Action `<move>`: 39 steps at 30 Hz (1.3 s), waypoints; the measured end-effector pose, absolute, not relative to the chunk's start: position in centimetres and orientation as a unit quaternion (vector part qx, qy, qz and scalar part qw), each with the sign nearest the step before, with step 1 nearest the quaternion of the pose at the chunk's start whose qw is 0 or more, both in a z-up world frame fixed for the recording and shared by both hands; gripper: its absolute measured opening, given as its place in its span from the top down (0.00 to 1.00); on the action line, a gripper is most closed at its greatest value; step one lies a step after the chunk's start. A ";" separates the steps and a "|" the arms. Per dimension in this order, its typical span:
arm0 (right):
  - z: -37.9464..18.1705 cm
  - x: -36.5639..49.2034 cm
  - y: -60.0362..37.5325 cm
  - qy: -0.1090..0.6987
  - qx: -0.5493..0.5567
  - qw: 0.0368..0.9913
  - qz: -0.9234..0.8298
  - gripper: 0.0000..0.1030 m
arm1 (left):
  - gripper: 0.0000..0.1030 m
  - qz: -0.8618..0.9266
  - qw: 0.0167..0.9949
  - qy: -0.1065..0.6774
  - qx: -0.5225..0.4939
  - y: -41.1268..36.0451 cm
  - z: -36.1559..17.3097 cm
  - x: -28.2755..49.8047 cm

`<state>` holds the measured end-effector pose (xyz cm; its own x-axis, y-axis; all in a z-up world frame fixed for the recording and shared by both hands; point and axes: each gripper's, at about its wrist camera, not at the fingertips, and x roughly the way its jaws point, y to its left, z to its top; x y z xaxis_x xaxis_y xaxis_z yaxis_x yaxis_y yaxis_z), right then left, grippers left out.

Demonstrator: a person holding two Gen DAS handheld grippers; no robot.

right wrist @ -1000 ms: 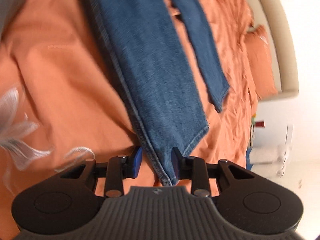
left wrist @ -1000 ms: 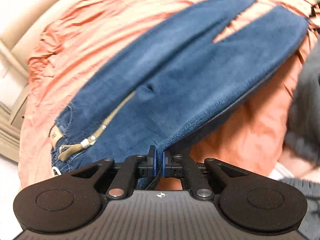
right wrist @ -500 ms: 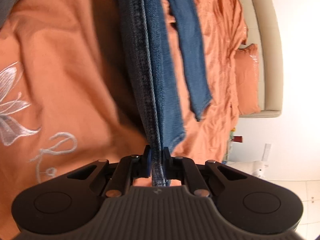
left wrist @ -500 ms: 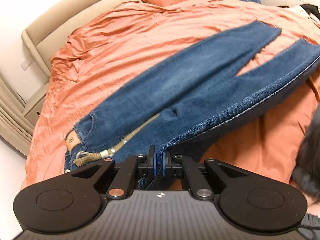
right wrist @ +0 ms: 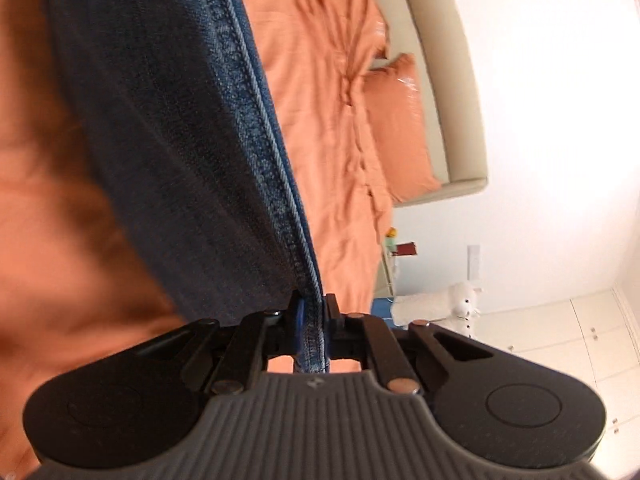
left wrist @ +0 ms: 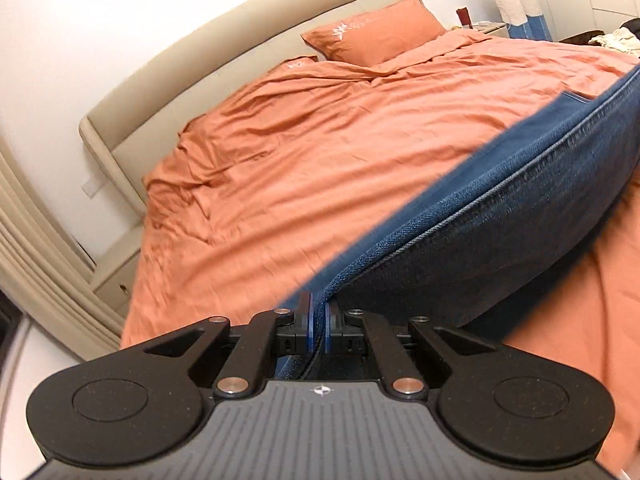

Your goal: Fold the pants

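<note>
Pants: blue denim jeans [left wrist: 520, 216], pinched at both ends in your grippers and lifted off the bed, stretched as a taut band with the stitched side seam facing you.
Left gripper [left wrist: 318, 312]: your jaws are pressed together on a fold of the denim; the cloth runs from them up and to the right, out of the frame's edge.
Right gripper [right wrist: 314, 312]: your jaws are clamped on the seamed edge of the jeans [right wrist: 192, 128], which run away from them toward the top left and fill much of that view.
Around: an orange pillow [left wrist: 376, 30] lies at the far end of the bed against the beige padded headboard [left wrist: 224, 52]; nothing lies on the sheet between your grippers and the pillow.
Surface: a rumpled orange bedsheet [left wrist: 312, 148] covers the whole bed beneath the denim.
Room: white walls; a white plush toy [right wrist: 444, 304] on the floor near white cupboards [right wrist: 568, 332]; a low bedside cabinet [left wrist: 116, 276] at the near left.
Hard to make out: the waistband and leg ends are hidden behind the denim or cut off; small items on the far nightstand are too tiny to name; the near sheet is blurred.
</note>
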<state>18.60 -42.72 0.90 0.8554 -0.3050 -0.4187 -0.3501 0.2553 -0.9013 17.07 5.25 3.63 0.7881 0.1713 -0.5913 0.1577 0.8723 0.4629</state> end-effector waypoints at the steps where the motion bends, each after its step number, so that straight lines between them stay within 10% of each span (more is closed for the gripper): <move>1: 1.2 20.1 -42.4 0.273 -0.605 0.748 0.013 0.98 | 0.95 0.004 0.909 0.329 0.256 5.4 3.7 18.5; 22: -15.7 44.9 -34.8 0.404 -0.590 0.696 0.057 0.98 | 0.94 -0.022 0.844 0.487 0.223 11.2 -12.7 40.8; 39: -11.9 43.1 -35.4 0.363 -0.563 0.743 0.005 0.98 | 0.95 0.011 0.885 0.416 0.207 9.6 -8.1 38.9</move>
<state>43.15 -35.37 -11.88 0.7371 -0.4009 -0.5441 -0.4155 0.3662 -0.8326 38.93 9.61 -8.09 0.6543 0.1922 -0.7314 0.1527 0.9137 0.3767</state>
